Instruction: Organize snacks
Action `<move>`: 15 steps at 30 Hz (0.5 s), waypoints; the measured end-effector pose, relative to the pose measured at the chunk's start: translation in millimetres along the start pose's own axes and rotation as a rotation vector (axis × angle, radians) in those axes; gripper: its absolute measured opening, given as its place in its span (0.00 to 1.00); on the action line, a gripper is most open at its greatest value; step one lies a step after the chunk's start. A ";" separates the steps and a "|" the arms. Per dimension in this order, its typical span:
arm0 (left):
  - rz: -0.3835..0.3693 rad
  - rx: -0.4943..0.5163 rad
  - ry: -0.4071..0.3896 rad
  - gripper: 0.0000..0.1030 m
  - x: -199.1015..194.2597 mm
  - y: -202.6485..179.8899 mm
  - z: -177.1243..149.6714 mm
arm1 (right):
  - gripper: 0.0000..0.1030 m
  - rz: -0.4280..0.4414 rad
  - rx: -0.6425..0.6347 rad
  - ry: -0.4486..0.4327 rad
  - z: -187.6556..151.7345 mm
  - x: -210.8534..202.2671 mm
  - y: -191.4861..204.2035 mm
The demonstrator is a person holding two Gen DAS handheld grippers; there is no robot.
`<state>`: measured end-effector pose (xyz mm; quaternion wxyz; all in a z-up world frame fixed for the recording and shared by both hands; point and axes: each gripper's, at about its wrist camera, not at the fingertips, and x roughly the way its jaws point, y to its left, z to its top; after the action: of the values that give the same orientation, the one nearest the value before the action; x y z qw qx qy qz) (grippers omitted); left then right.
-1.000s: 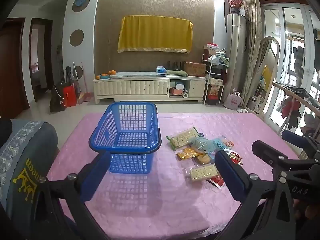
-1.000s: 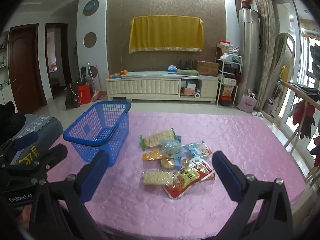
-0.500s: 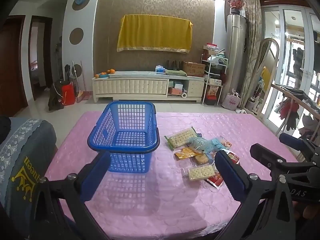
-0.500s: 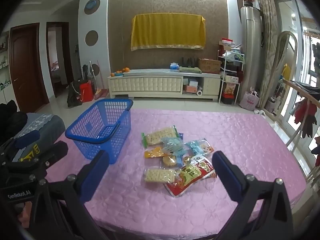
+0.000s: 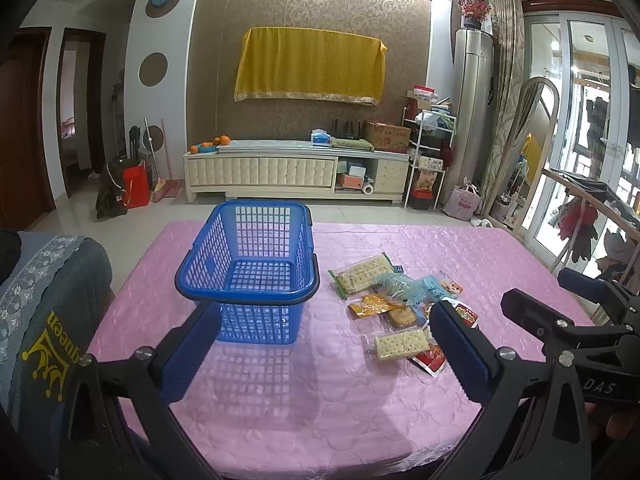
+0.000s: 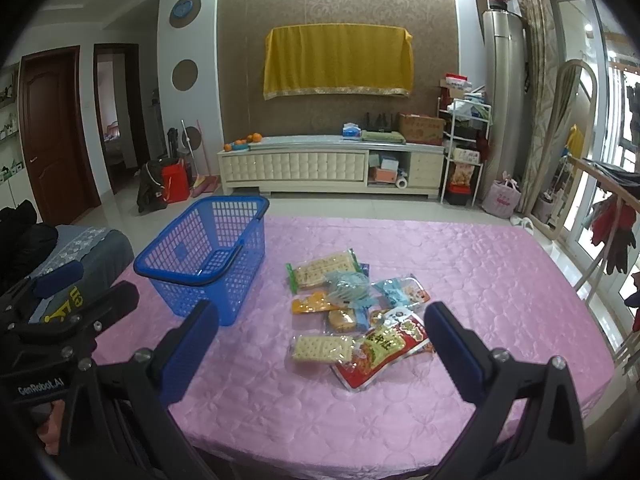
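Table (image 6: 460, 272), pink quilted cover, fills both views. Blue basket (image 5: 248, 264) sits left-centre on it, empty, handle folded down on the near rim. Snack pile (image 6: 352, 312) lies just right of the basket, not touching it.

Your L gripper (image 5: 320, 344) hangs over the near table edge, jaws spread wide, nothing between them; it faces the basket. Your R gripper (image 6: 320, 344) is likewise spread and empty, aimed at the pile.

Key relation: the near cracker pack (image 6: 322, 349) lies straight ahead of the R gripper, closest item, long axis running L–R across your line of approach. Red pouch (image 6: 384, 346) touches its right end. R hand is nearer; L is better placed for the basket.

Judgement: no snack binned yet; rotate the wrist or take the pack across its short side.
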<state>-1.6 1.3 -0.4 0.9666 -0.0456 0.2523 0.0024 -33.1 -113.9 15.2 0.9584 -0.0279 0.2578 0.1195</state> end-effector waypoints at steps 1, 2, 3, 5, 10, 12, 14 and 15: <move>-0.001 -0.001 0.001 1.00 0.0 0.3 0.1 | 1.00 0.000 0.000 0.001 0.2 0.2 0.1; -0.001 0.000 0.000 1.00 -0.2 0.1 0.0 | 1.00 0.000 0.001 0.000 0.2 0.3 0.2; 0.002 0.001 -0.001 1.00 -0.5 -0.2 -0.1 | 1.00 0.000 0.000 0.002 0.7 0.6 0.3; 0.001 0.000 0.000 1.00 -0.6 0.5 0.0 | 1.00 0.004 0.003 0.006 0.2 0.3 -0.3; 0.000 -0.001 0.000 1.00 -0.5 0.9 -0.3 | 1.00 0.008 0.004 0.013 -0.2 -1.5 0.1; 0.001 -0.002 0.000 1.00 -0.2 1.2 -0.5 | 1.00 0.009 0.003 0.012 -0.3 -1.3 0.5; 0.001 -0.001 -0.001 1.00 -0.9 1.0 -0.3 | 1.00 0.010 0.003 0.013 0.3 -1.3 0.5; 0.001 -0.002 0.000 1.00 -0.8 1.2 0.1 | 1.00 0.010 0.004 0.014 0.4 -1.1 0.4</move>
<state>-2.3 2.6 0.0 0.9665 -0.0465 0.2522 0.0032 -33.9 -113.7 16.1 0.9560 -0.0257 0.2649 0.1236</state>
